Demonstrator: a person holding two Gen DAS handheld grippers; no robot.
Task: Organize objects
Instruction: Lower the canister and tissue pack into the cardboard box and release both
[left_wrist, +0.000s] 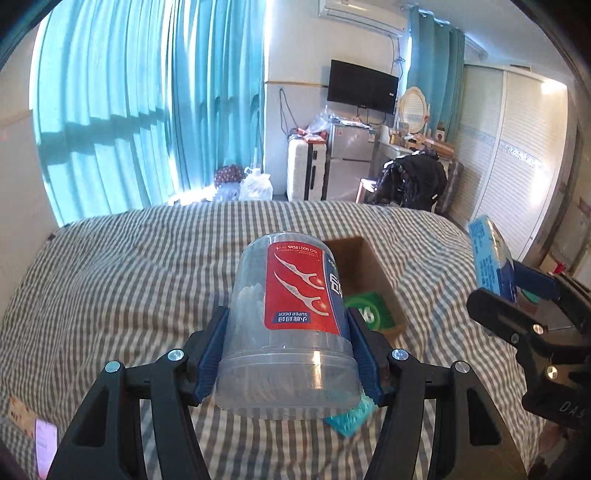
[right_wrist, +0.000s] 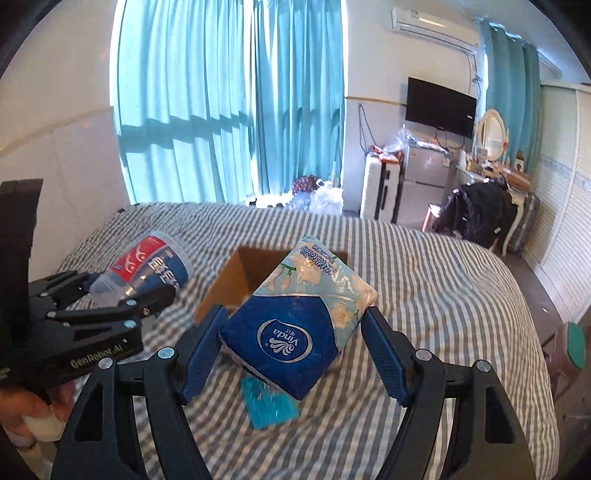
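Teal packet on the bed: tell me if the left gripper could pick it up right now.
Probably not. The left gripper is shut on the floss pick jar, so its jaws are occupied. The teal packet lies uncovered on the bed otherwise.

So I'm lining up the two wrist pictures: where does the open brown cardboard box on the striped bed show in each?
Left wrist view: the open brown cardboard box sits right of centre, partly behind the held clear tub.
Right wrist view: centre, behind the held blue tissue pack.
Shared landmark: the black wall TV.
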